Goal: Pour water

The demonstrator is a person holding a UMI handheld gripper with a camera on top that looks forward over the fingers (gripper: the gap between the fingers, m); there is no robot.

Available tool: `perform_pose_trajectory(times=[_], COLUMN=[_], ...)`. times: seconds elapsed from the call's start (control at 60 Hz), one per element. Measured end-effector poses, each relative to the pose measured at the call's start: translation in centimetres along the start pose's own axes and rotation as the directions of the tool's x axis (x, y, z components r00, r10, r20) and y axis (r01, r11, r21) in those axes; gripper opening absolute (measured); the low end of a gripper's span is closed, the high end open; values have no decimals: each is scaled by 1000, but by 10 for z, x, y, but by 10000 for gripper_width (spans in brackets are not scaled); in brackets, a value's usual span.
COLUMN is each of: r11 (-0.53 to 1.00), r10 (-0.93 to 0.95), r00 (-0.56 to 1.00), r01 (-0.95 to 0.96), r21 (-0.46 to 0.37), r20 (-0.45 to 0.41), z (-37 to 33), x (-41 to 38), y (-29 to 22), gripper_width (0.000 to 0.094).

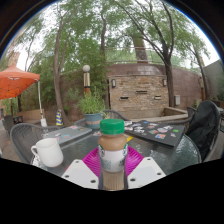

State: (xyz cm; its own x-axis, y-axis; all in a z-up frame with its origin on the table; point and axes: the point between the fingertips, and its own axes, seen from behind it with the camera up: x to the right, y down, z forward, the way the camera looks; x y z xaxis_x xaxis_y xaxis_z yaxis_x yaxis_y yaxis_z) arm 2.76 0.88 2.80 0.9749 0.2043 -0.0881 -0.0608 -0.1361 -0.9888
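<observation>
My gripper [112, 165] is shut on a small bottle [112, 152] with a green cap, a white label and a tan liquid inside. The bottle stands upright between the two pink pads [93, 162], which press its sides. It is held above a glass-topped patio table [70, 140]. A white mug [47, 152] stands on the table to the left of the bottle, handle facing left, apart from the fingers.
A blue plant pot [93, 119] with greenery stands at the table's far side. A dark tray [160, 130] with small items lies to the right. A dark chair back [203, 128] is at the right, an orange umbrella [15, 82] at the left. A stone fireplace wall [138, 92] and trees stand behind.
</observation>
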Motion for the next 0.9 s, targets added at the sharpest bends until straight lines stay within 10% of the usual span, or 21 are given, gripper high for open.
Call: perform_pose_trajectory(times=[0.3, 0.433, 0.517, 0.9], r11=[998, 998, 996, 997], r10=[-55, -63, -84, -18], r00=[998, 998, 996, 990], r01=[56, 62, 83, 8], r21=[19, -9, -32, -71], r20=[-20, -29, -28, -138], z=[-5, -10, -23, -170], x=[-4, -2, -3, 28], y=[-2, 1, 4, 5], gripper_width=[340, 516, 857, 828])
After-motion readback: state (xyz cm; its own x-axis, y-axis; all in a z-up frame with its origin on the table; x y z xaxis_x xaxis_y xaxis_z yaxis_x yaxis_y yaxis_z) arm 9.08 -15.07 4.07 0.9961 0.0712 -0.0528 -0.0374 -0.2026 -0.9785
